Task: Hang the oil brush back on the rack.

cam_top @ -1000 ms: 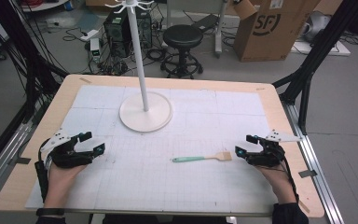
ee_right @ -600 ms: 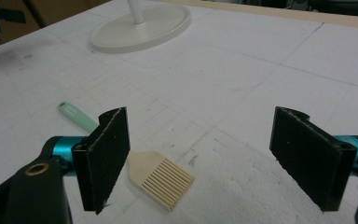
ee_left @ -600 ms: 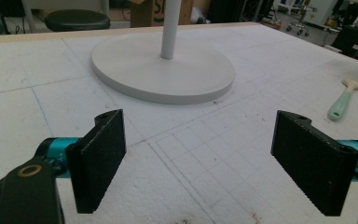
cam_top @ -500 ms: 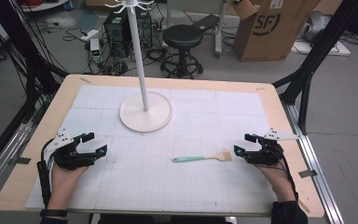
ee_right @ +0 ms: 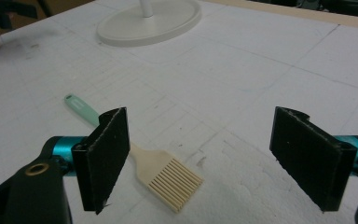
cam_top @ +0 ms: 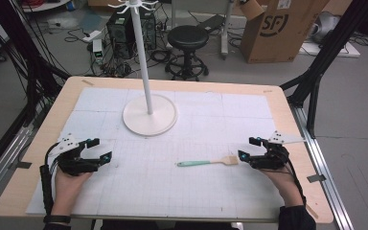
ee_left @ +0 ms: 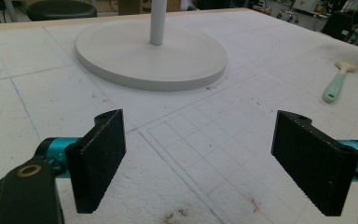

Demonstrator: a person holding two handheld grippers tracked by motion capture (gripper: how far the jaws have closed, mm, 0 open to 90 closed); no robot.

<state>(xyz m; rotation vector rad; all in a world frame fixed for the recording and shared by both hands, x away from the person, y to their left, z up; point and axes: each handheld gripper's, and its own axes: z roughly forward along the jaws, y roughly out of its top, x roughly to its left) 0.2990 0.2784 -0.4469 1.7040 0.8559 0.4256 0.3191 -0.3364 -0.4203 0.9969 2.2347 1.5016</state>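
A pastry brush (cam_top: 206, 163) with a mint-green handle and pale bristles lies flat on the white mat, bristles pointing right. My right gripper (cam_top: 247, 148) is open just right of the bristles, at mat height. In the right gripper view the brush (ee_right: 154, 165) lies low between the jaws, close to the left one, and my gripper (ee_right: 207, 156) holds nothing. My left gripper (cam_top: 100, 149) rests open at the front left, far from the brush. Its own view shows the open gripper (ee_left: 205, 158) over bare mat, with the brush (ee_left: 338, 81) far off to the right.
A white stand with a round base (cam_top: 150, 115) and a tall pole (cam_top: 141, 52) rises at the back centre of the mat; the base (ee_left: 151, 53) lies ahead of the left gripper. The wooden table edge (cam_top: 292, 124) frames the mat. A stool and a cardboard box stand behind the table.
My left gripper has crept slightly to the right. The right gripper and the brush have stayed where they were.
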